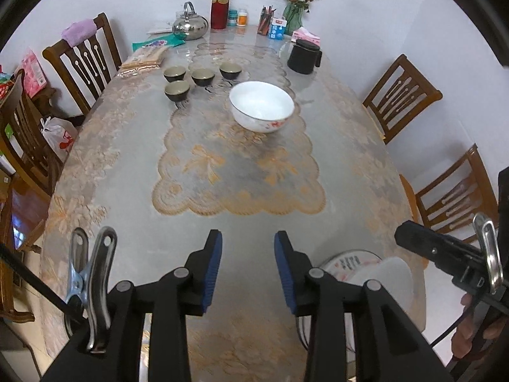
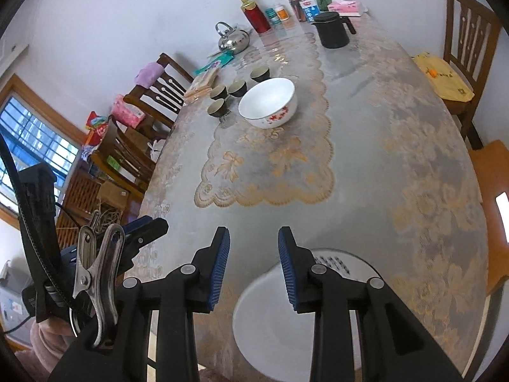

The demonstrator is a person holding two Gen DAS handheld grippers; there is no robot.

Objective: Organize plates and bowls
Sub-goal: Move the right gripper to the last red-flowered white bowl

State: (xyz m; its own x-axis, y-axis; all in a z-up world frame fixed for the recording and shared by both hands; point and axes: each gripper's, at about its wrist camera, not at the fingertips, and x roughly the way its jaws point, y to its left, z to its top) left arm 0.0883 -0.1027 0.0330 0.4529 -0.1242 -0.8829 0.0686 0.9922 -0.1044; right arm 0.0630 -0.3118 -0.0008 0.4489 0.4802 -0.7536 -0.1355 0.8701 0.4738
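On the worktop, near edge, plates lie just under the right gripper — jaws parted, nothing between them. Left gripper likewise released, gripping nothing. White bowl sits mid-worktop on the lace mat; four small dark cups just behind it — well apart from both grippers.

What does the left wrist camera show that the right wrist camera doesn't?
Only the left wrist view: the left gripper, jaws apart with nothing between them, and the white plastic bag by the left chairs.

Only the right wrist view: the window, the yellow bag on a chair seat, and the right gripper from behind, jaws apart and empty.

Both: the white bowl mid-table, four small dark cups, the kettle, the black pitcher, and the plate at the near edge.
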